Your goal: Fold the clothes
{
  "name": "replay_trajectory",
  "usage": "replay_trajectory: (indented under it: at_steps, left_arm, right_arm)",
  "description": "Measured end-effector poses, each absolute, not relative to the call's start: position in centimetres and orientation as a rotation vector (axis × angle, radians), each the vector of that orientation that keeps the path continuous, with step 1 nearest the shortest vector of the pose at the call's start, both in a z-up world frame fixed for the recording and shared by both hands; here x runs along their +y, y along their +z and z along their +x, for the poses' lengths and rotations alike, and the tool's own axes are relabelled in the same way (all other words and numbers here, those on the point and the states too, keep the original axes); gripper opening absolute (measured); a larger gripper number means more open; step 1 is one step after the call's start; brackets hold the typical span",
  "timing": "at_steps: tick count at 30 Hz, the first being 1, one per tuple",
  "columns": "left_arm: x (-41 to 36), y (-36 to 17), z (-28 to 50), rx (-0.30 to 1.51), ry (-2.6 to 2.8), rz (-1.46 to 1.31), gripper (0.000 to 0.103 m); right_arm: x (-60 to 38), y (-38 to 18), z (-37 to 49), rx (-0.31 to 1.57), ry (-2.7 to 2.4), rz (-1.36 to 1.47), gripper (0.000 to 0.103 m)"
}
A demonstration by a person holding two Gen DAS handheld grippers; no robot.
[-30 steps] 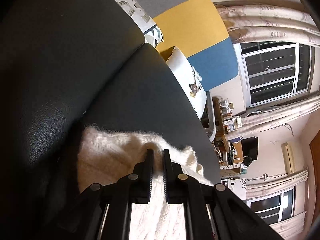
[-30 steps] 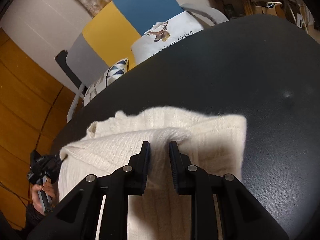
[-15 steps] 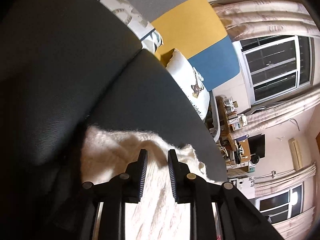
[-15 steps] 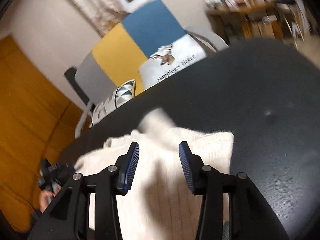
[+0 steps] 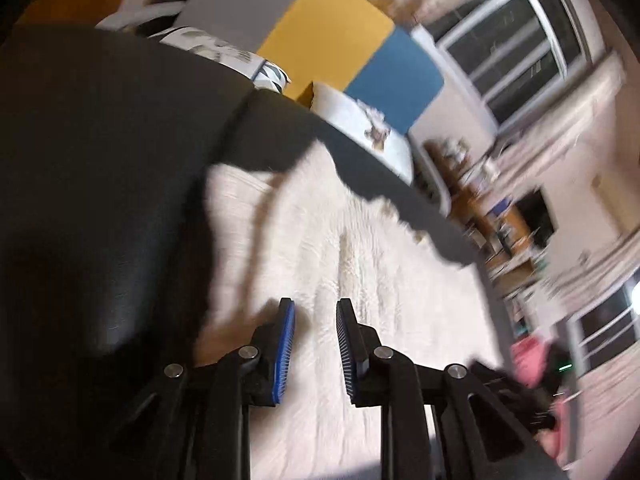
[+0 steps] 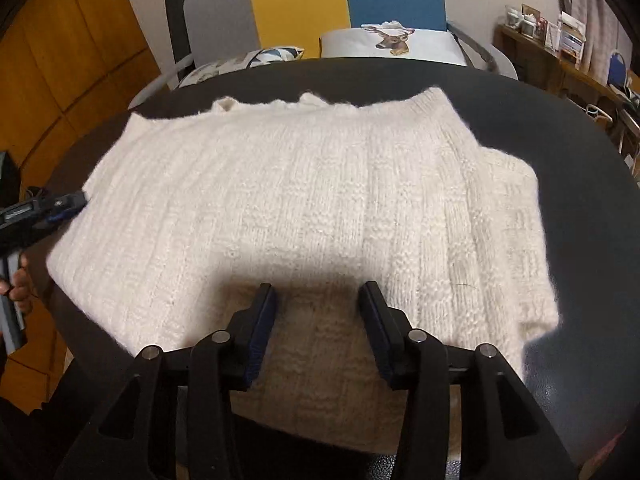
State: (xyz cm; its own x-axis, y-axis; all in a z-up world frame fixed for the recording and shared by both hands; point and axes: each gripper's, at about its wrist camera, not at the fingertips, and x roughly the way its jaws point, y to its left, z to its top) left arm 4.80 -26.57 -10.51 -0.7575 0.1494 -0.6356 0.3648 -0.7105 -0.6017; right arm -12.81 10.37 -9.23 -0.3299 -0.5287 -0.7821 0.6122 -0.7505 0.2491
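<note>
A cream knitted sweater lies folded flat on a dark padded surface. My right gripper hovers over the sweater's near edge, open, with nothing between its fingers. In the left wrist view, which is blurred, the same sweater spreads ahead, and my left gripper stands open above it, holding nothing. The left gripper also shows at the sweater's left edge in the right wrist view, held by a hand.
Behind the surface stands a chair with grey, yellow and blue back panels and two cushions. A cluttered shelf runs along the right wall. Orange wood panelling is at the left. Windows appear in the left wrist view.
Both grippers let go of the sweater fold, opened and pulled back. The sweater now lies flat and spread out.
</note>
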Motion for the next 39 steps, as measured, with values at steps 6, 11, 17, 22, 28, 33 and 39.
replay_trajectory:
  at_steps: [6,11,17,22,28,33,39]
  left_arm:
    - [-30.9,-10.1,11.8,1.233,-2.633,0.993,0.025]
    - [-27.6,-11.5,11.2,1.175,-2.785,1.133,0.025]
    - [-26.8,-12.1,9.5,1.149,-2.904,1.169,0.026]
    - [-28.8,-12.8,9.7,1.244,-2.906,1.138,0.027]
    - [-28.9,-14.0,9.1,1.333,-2.988,1.185,0.028]
    - [-27.8,-14.5,8.1,1.357,-3.062,1.248,0.028]
    - [-28.0,-15.2,7.8,1.44,-3.103,1.279,0.028]
  right_arm:
    - [9.5,-10.6,-11.9,0.16,-2.129,1.161,0.072]
    - [7.4,-11.2,-10.8,0.292,-2.157,1.148,0.096]
    - [6.6,-10.0,-10.6,0.269,-2.119,1.199,0.098]
    - [5.5,-7.5,-9.1,0.171,-1.994,1.12,0.098]
    - [0.6,-6.0,-8.0,0.104,-1.784,1.118,0.098]
    - [-4.4,-6.1,-7.5,0.164,-1.729,1.139,0.098]
    - [-7.7,-7.1,-8.1,0.203,-1.744,1.191,0.098]
